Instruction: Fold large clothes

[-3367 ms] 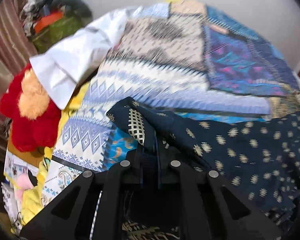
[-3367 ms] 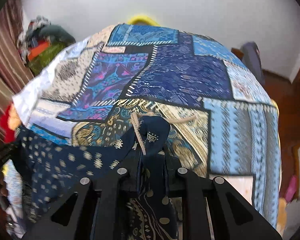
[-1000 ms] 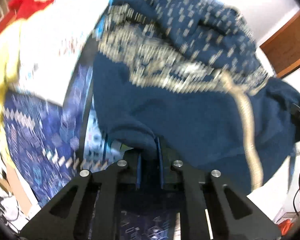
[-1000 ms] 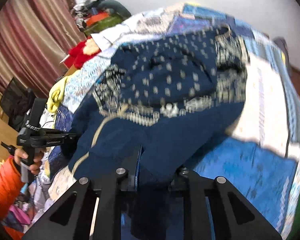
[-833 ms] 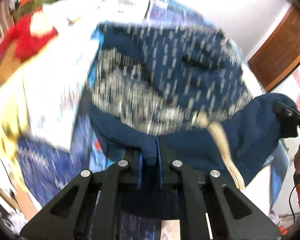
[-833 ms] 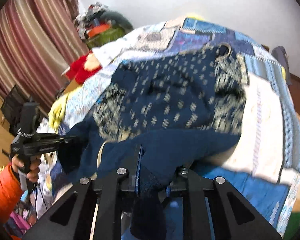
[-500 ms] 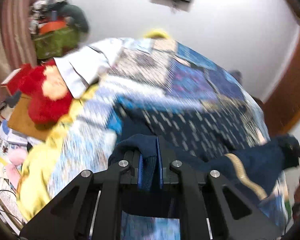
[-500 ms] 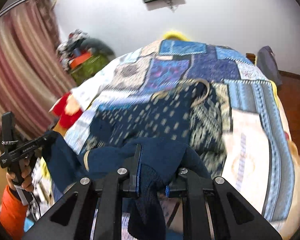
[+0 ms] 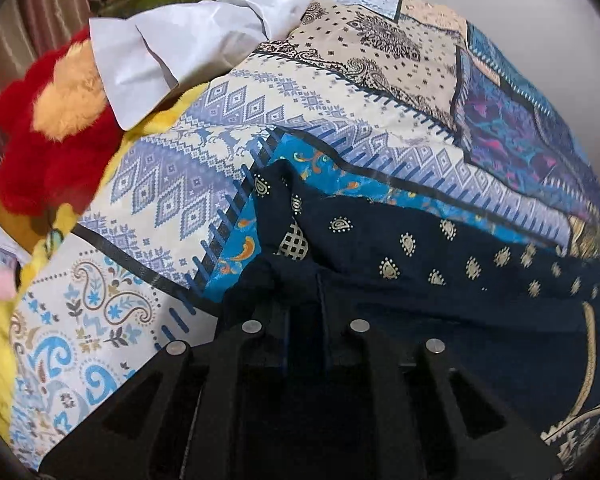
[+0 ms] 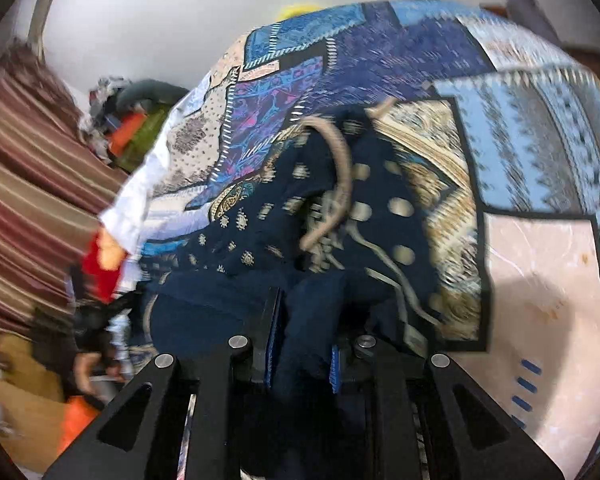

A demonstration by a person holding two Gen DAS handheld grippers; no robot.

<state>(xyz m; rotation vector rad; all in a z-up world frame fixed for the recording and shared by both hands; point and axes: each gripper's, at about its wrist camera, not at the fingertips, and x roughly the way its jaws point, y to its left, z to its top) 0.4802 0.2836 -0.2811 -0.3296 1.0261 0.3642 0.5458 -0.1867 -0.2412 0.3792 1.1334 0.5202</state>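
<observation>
A navy garment with gold paisley print (image 9: pixel 440 264) lies across the patchwork bedspread (image 9: pixel 228 168). My left gripper (image 9: pixel 304 292) is shut on a plain navy fold of it, low over the bed. In the right wrist view the garment (image 10: pixel 284 216) shows its gold-trimmed neckline, and my right gripper (image 10: pixel 304 320) is shut on another navy fold. The cloth covers both sets of fingertips. The left gripper also shows at the left edge of the right wrist view (image 10: pixel 100 312), blurred.
A red and tan plush toy (image 9: pixel 48 128) and a white pillow (image 9: pixel 172 48) lie at the bed's left side. A pile of clothes (image 10: pixel 136 120) sits by the striped curtain (image 10: pixel 28 168). The white wall (image 10: pixel 148 12) is behind the bed.
Both grippers have carried the held navy folds forward and down over the rest of the garment, which now lies doubled over on the bedspread.
</observation>
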